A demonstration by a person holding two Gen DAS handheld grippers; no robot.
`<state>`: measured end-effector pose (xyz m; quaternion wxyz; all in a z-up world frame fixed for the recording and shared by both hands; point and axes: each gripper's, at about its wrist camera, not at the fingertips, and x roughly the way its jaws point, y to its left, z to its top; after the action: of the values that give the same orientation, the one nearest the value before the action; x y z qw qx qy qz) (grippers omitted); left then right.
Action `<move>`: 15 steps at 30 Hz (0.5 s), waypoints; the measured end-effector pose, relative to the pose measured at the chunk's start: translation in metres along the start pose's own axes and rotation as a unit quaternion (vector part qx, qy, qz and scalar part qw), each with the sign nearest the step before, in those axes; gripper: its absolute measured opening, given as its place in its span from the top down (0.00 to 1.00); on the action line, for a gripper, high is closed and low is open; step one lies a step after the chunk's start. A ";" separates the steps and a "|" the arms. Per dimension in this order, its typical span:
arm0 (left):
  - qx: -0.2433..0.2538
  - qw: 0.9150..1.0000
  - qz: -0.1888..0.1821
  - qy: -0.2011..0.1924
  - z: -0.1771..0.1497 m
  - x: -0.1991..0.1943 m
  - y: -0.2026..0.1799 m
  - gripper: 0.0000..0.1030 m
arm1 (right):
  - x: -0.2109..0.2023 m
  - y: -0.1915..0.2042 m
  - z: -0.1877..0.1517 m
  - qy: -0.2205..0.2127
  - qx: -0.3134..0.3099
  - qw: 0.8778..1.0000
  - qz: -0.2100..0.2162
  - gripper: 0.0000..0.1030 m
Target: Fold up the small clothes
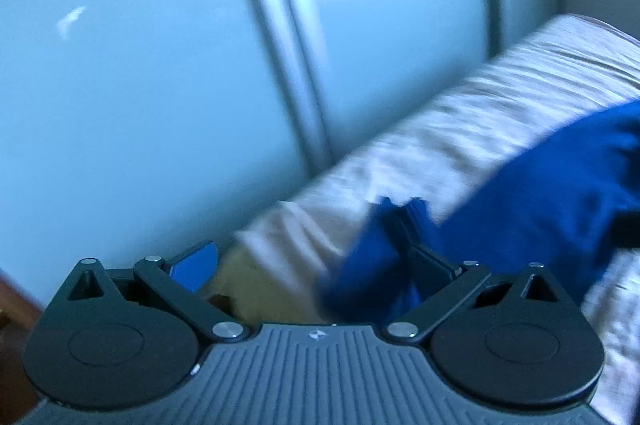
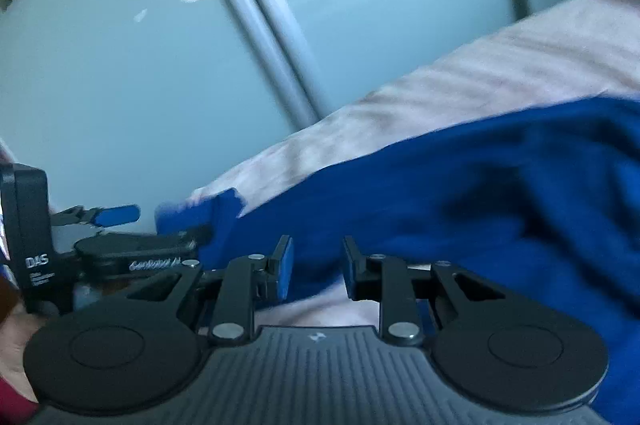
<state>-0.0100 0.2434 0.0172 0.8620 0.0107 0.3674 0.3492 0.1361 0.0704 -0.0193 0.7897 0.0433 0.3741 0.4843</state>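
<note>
- The bed [image 1: 460, 113] carries everything; its near-left edge runs on a slant from lower left to upper right, and beyond that edge the cover drops away toward tall cupboard doors [image 1: 120, 105].
- Above the bed and before the doors the space is open; both views are blurred.
- The blue garment [image 1: 540, 193] lies on the right part of the bed, and one corner of it reaches out to the bed's left edge.
- The left gripper [image 1: 306, 245] has its jaws spread wide. The garment's corner bunches around its right finger [image 1: 416, 237], while the left pad [image 1: 196, 265] stands bare over the edge; nothing is pinched.
- The right gripper [image 2: 316, 265] has its jaws narrow but apart, pads parallel, over the garment's near hem. Cloth and pale cover show through the gap; whether the pads touch the cloth I cannot tell.
- The garment is soft, deep blue, with loose rumpled folds.
- The bed cover is pale and faintly striped.
- The doors are smooth, glossy, pale blue-grey panels, split by a grey rounded rail [image 1: 280, 25].
- A hand [image 2: 16, 345] with a red cuff grips the left tool.
</note>
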 end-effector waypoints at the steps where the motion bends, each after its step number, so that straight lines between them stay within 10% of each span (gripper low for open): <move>1: -0.005 1.000 0.011 -0.002 0.001 0.000 0.006 0.01 | 0.008 0.004 0.000 0.008 0.002 1.000 0.005 0.76; 8: -0.070 0.995 0.067 -0.022 0.012 -0.001 0.057 0.00 | 0.055 0.055 -0.011 0.059 -0.035 0.997 0.015 0.75; 15: -0.121 0.992 0.043 -0.019 0.018 0.000 0.088 0.00 | 0.058 0.113 -0.031 0.088 -0.117 0.977 0.152 0.69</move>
<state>-0.0511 0.3145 0.0545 0.8477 -0.0716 0.3053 0.4278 0.0480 0.1676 -0.0248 0.6699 -0.0360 0.3721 0.6414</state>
